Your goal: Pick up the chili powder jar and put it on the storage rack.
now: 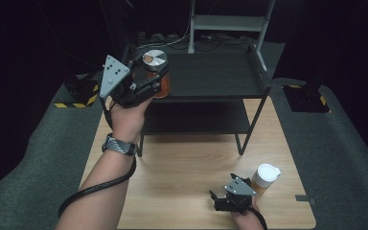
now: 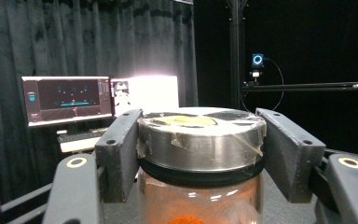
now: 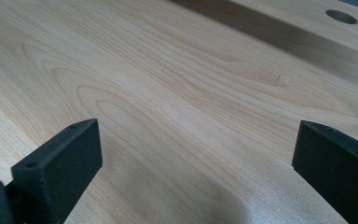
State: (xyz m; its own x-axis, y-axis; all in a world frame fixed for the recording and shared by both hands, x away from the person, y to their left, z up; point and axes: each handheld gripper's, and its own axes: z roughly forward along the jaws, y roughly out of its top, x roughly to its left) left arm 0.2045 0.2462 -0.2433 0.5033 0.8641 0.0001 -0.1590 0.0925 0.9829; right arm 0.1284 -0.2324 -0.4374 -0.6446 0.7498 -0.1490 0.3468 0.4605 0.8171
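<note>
The left tool [image 1: 149,79] grips the jar [image 2: 200,186] at its metal lid [image 2: 200,140], upright, in the upper left of the high view, over the left end of the black shelf [image 1: 211,76]. The right tool [image 1: 220,200] rests wide open, empty, lower right on the desk [image 1: 182,163], beside a white-lidded cup [image 1: 265,178].

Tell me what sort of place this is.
Probably a lab set up for recording handling work: black curtains all round, lit monitors on a desk, a small camera on a dark frame, and a wooden table bearing a black shelf.
</note>
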